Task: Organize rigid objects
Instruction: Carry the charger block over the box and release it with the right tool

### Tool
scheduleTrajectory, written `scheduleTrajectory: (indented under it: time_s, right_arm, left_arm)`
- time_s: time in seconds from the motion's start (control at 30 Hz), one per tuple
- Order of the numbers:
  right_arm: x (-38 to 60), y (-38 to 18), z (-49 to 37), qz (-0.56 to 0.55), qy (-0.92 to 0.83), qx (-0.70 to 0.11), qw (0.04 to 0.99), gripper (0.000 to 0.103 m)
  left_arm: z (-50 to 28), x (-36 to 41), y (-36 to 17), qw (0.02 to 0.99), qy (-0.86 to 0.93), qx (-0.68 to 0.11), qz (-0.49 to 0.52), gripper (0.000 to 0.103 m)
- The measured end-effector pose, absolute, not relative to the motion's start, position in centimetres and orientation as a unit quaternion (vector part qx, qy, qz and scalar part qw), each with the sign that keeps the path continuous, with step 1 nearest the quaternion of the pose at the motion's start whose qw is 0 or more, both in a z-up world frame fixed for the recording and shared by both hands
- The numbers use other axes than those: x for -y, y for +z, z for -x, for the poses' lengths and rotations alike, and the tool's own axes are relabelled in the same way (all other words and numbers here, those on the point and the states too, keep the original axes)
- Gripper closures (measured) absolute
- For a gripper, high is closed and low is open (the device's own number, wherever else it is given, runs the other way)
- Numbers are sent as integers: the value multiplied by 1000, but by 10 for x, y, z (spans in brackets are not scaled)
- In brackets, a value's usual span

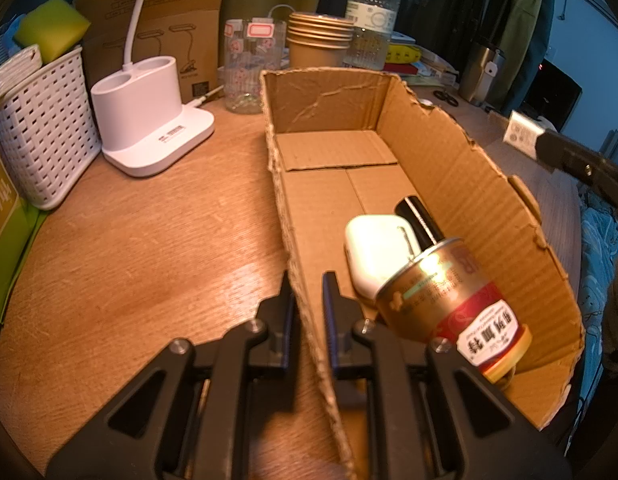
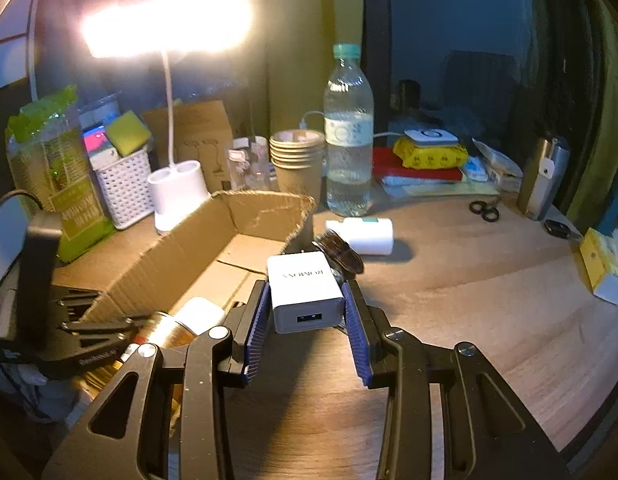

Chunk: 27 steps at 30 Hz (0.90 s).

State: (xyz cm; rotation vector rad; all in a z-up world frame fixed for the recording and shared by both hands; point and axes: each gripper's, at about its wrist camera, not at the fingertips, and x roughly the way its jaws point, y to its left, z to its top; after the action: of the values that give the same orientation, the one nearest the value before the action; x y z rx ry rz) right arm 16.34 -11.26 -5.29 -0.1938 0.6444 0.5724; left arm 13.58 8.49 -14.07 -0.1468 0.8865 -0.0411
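Charger held beside the cardboard box

The right claw [image 2: 307, 316] is clamped on a white charger [image 2: 303, 290] just beside the box [image 1: 461, 184]; the left claw [image 1: 307, 300] pinches the box's near wall. Inside the box lie a gold can [image 1: 441, 296], a white case [image 1: 375, 252] and a black tube [image 1: 419, 220].

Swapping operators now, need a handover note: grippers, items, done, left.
Left gripper: shut on the near wall of the torn brown cardboard box, steadying it.
Right gripper: shut on the white USB wall charger, beside the box.
Done, in box: gold-and-red can, white rounded case, black cylinder.
Left: charger; white cylindrical tube and dark round item on the wooden table.
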Motion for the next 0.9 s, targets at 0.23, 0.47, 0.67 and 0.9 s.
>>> scheduleTrajectory:
  time_s: [0.23,0.47,0.67,0.9]
  right_arm:
    - [89,-49,-160,117,300,-306,896,64]
    - [67,-52,-157,140,325,-302,885,64]
    - [54,-58,-161,146,339,-311,876,64]
    - [39,-64,-165,159,357,-328,860,64]
  left_arm:
    - [-136,-85,-141,901,-20,-429,71,90]
    - [-136,-85,-141,901,-20,-429,71,90]
    - [-136,-85,-141,901,-20,-428,71,90]
    - [-136,-85,-141,901,-20,-429,71,90]
